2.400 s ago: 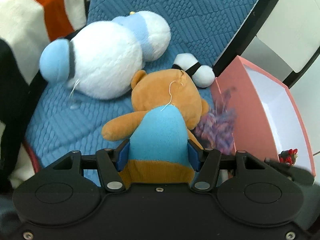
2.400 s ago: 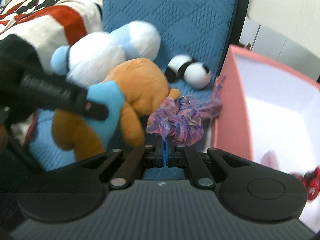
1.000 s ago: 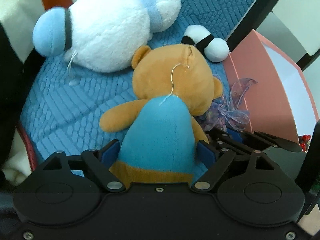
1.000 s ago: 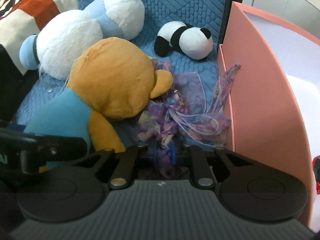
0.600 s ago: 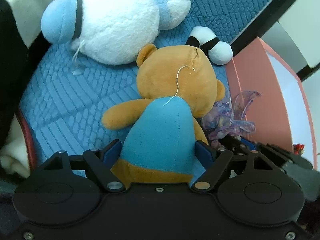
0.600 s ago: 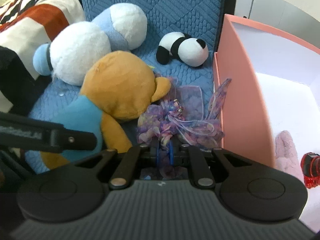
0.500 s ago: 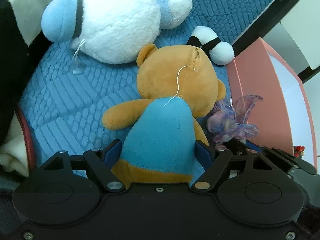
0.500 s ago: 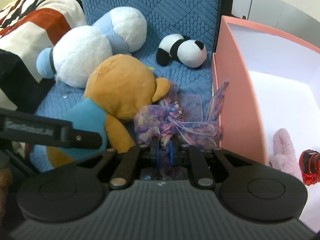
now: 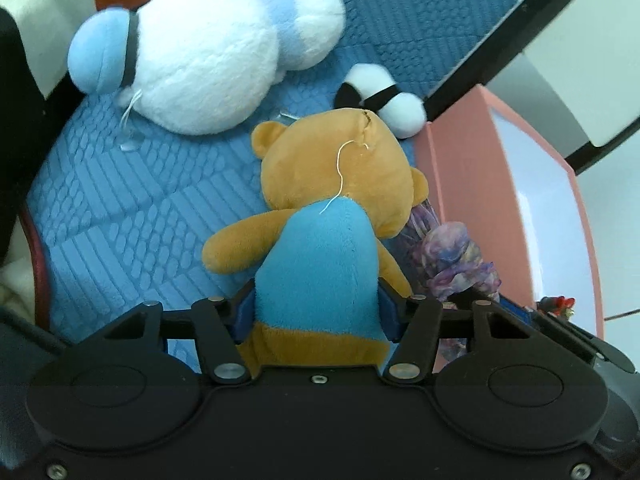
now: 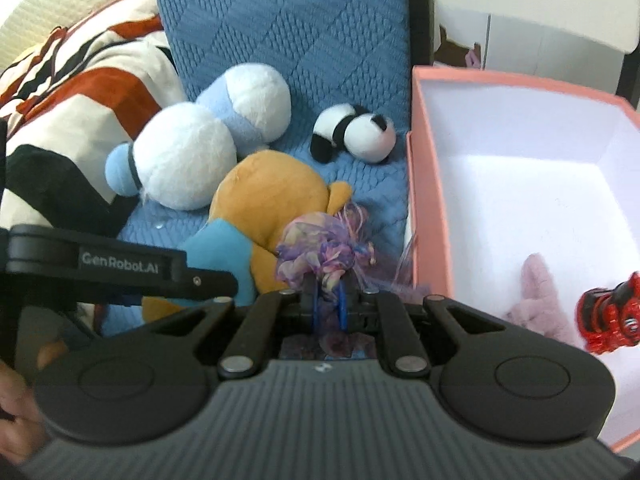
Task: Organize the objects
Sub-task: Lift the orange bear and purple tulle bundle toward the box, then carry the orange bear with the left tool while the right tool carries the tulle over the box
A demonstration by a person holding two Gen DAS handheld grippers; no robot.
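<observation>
- The bear (image 9: 320, 248), orange with a blue shirt, sits belly-down between the left gripper's (image 9: 318, 312) blue pads; the jaws have just been closing and now pinch the soft torso at about half their span, head pointing away from the tool.
- The purple ribbon bundle (image 10: 320, 256) is clamped in the right gripper (image 10: 328, 308), whose jaws are almost fully together on its stem; the frills stand up just ahead of the fingertips.
- The pink box (image 10: 430, 216) stands open just to the right of that gripper, with a pink fuzzy item (image 10: 540, 308) and a red toy car (image 10: 612, 316) already inside.
- Ahead of both tools, on the blue quilted cushion (image 9: 132, 208), lie a white-and-blue plush (image 9: 200, 56) and a small panda (image 10: 356, 132), both untouched.
- Judged step: both picks are made, and the carry to the box comes next.
- The next move calls for swinging the ribbon rightward over the box wall before release; the bear must clear the same wall, and its limp head could catch the rim.
</observation>
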